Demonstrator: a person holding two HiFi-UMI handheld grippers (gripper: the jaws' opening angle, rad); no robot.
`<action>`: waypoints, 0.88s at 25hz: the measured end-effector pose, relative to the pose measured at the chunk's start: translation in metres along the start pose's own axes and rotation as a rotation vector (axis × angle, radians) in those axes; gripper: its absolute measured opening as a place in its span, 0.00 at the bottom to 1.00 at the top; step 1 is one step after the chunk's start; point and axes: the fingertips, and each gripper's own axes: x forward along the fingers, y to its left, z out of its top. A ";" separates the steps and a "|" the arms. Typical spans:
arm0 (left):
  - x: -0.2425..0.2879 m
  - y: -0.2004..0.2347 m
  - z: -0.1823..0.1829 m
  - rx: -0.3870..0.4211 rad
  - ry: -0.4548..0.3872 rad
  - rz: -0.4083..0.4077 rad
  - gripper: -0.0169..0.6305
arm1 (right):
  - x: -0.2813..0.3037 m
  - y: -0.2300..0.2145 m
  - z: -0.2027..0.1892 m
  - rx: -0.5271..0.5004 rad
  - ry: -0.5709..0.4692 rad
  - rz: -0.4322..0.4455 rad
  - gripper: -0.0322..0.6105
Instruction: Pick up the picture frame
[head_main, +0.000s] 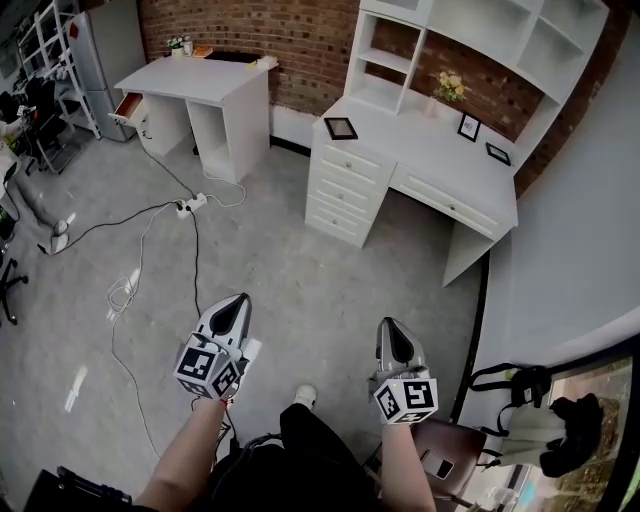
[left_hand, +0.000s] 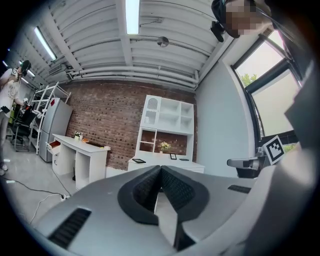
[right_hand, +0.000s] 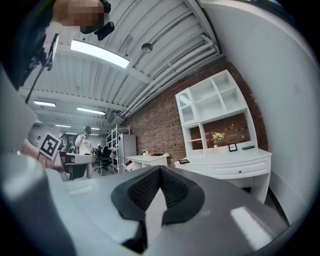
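Far ahead on the white wooden desk (head_main: 420, 150) lies the flat black rectangular picture frame (head_main: 340, 128); my grey left gripper (head_main: 238, 303) and right gripper (head_main: 391, 330) are both closed, empty, right slightly nearer

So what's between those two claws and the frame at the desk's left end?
Head view: only bare floor, then the desk's drawers below the frame.
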 end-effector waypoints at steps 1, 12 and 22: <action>0.008 0.002 0.001 0.000 0.003 0.001 0.04 | 0.007 -0.005 0.001 0.004 -0.001 0.001 0.05; 0.095 0.013 0.017 0.017 -0.009 -0.005 0.04 | 0.075 -0.052 0.013 0.018 -0.027 0.030 0.05; 0.142 0.015 0.020 0.014 -0.025 -0.003 0.04 | 0.108 -0.083 0.015 0.018 -0.014 0.045 0.05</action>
